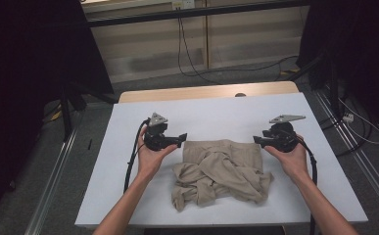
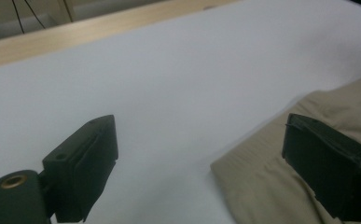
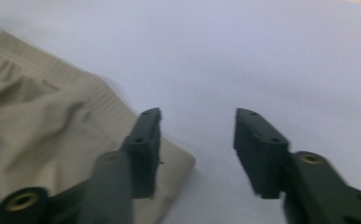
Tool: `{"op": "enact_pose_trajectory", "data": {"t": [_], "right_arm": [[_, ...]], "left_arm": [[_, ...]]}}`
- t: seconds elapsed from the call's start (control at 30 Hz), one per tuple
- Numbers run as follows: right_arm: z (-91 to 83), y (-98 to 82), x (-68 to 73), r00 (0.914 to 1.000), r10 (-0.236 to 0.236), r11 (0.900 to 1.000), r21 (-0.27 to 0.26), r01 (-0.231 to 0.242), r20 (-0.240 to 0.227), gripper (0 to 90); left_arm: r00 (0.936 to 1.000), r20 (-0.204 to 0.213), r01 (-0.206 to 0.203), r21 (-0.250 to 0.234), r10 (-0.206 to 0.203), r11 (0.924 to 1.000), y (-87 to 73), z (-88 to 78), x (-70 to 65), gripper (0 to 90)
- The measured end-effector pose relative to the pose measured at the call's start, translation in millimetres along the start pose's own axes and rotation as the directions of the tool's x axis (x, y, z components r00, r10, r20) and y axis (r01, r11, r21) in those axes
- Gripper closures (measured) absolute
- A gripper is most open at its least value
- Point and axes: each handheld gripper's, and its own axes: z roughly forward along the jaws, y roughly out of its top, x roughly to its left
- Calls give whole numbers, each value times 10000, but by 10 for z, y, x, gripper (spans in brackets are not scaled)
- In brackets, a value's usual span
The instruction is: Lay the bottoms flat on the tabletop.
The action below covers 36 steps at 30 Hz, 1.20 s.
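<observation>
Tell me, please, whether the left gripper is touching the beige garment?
Cannot tell. In the left gripper view, the left gripper stands open, one jaw overlapping the beige garment at its corner; no view shows contact or gap plainly.

Overhead forward-down; two close, table-level views

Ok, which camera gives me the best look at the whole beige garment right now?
The high view: the beige garment lies crumpled on the white table, whole, between the left gripper and right gripper. The left gripper view catches just one banded corner by its jaw; the right gripper view shows another corner with some folds.
</observation>
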Motion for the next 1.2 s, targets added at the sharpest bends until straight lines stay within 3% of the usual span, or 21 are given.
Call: {"op": "enact_pose_trajectory", "data": {"t": [0.07,0.2,0.27,0.4,0.5,0.57,0.7,0.8,1.0,1.13,1.2], "right_arm": [[2,-51,-12,9999,59,10000,25,-58,-159,649],[-44,-138,-43,9995,119,9999,50,-118,-298,713],[-39,-171,-52,9986,139,9998,146,-132,-502,717],[37,-201,-26,9974,129,9988,477,-95,-704,717],[115,-221,-11,9956,258,9970,752,-191,-896,727],[115,-221,-18,9923,397,9965,781,-307,-1173,820],[125,-203,-1,9983,171,9980,624,-136,-558,859],[163,-175,-27,10000,-7,9993,386,9,-43,860],[226,-146,-48,9998,-78,9998,191,75,177,858],[218,-153,-69,10000,4,9999,133,-4,-3,854],[216,-155,-68,10000,77,9999,142,-76,-26,854]], "left_arm": [[9999,101,55,344,-58,9994,-33,19,14,108],[9997,186,120,563,-131,9983,-96,45,40,104],[9993,165,327,579,-337,9978,-110,67,61,104],[9992,169,333,1034,-352,9941,-159,158,41,130],[9983,334,448,1080,-486,9931,-173,184,17,291],[9965,442,653,1070,-704,9921,-179,194,3,380],[9937,639,839,1243,-924,9887,-198,223,-33,568],[9919,758,913,1348,-1022,9867,-216,255,-38,605],[9883,1034,975,1364,-1121,9858,-239,295,-53,655],[9847,1428,783,1508,-1001,9855,-248,301,-71,769],[9796,1572,1019,1490,-1253,9836,-269,296,-56,829]]}}
